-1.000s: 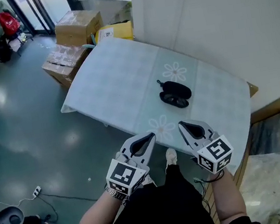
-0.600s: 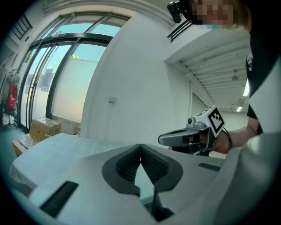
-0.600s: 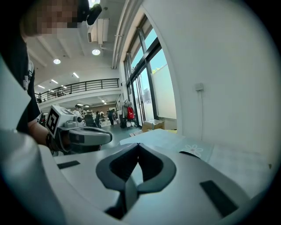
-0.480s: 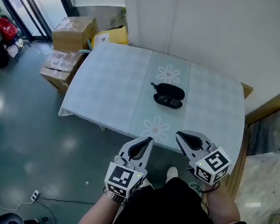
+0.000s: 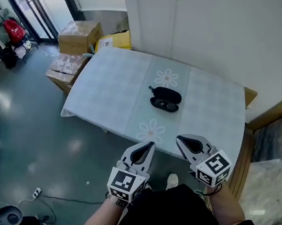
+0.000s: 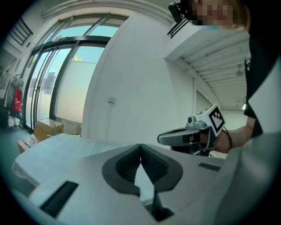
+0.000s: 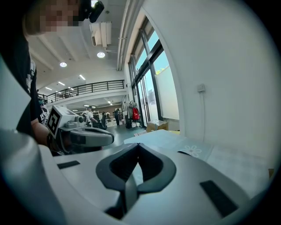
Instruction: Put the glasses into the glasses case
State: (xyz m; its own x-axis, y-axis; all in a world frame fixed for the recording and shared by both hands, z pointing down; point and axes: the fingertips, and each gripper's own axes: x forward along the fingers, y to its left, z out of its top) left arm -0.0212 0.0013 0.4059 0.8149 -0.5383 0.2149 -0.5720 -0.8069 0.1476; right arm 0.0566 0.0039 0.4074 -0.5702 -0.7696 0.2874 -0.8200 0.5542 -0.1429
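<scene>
A black glasses case lies near the middle of the table, which has a pale blue cloth with flower prints. Dark glasses rest against the case's near side. Both grippers hover short of the table's near edge, well apart from the case. My left gripper is shut with nothing in it, its jaws meeting at the tips. My right gripper sits beside it, also shut and empty. Each gripper view shows the other gripper alongside.
Cardboard boxes and a yellow package stand at the table's far left end. A white wall runs along the far side. Wooden furniture meets the right end. Grey floor lies to the left.
The person has stepped and the view has shifted, so the table and case sit a little further left in the frame. Both grippers stay shut and side by side.
</scene>
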